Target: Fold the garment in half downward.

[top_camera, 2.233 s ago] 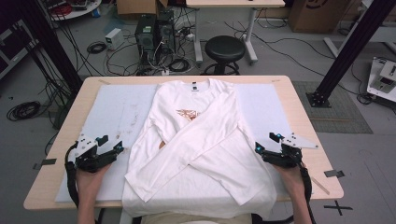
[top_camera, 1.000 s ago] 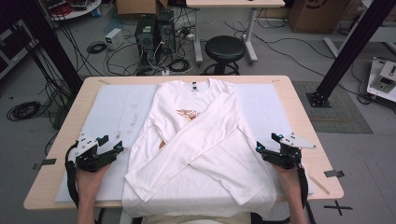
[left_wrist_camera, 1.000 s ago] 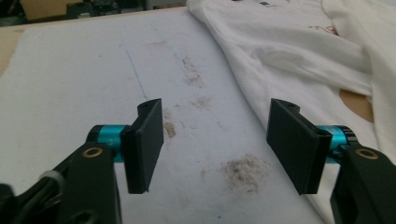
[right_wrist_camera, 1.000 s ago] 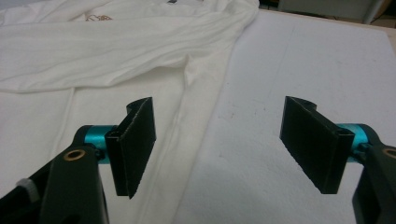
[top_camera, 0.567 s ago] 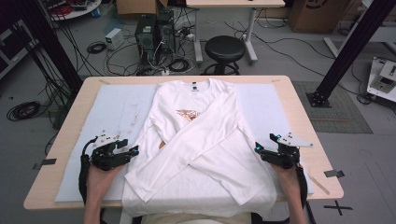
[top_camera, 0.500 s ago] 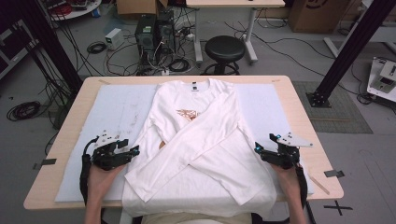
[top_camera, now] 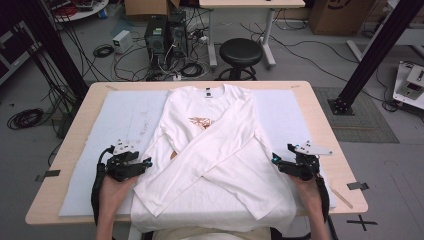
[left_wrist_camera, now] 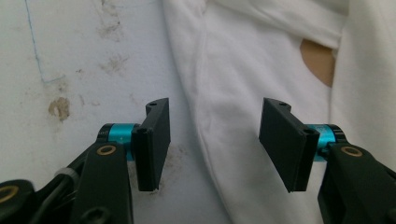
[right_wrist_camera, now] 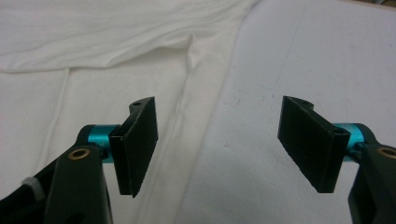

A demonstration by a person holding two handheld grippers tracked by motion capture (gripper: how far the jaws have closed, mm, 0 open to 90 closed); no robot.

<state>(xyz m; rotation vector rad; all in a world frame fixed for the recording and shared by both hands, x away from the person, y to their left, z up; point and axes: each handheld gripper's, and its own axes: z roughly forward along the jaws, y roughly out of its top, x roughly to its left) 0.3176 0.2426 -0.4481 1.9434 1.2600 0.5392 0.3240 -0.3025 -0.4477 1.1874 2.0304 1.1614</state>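
A white long-sleeved shirt lies face up on a pale mat, both sleeves crossed over its chest and a small orange print near the collar. My left gripper sits at the shirt's left side edge. In the left gripper view its jaws stand open astride that edge of the shirt, pressing on nothing. My right gripper rests at the shirt's right edge. Its jaws are open too, with the hem of the shirt running between them over the mat.
The mat covers most of a wooden table and carries brown stains on its left part. The shirt's bottom hem hangs over the near table edge. A stool, computer towers and cables stand on the floor beyond.
My left gripper has slid right across the mat to the shirt's left edge. The right gripper and the shirt have stayed put.
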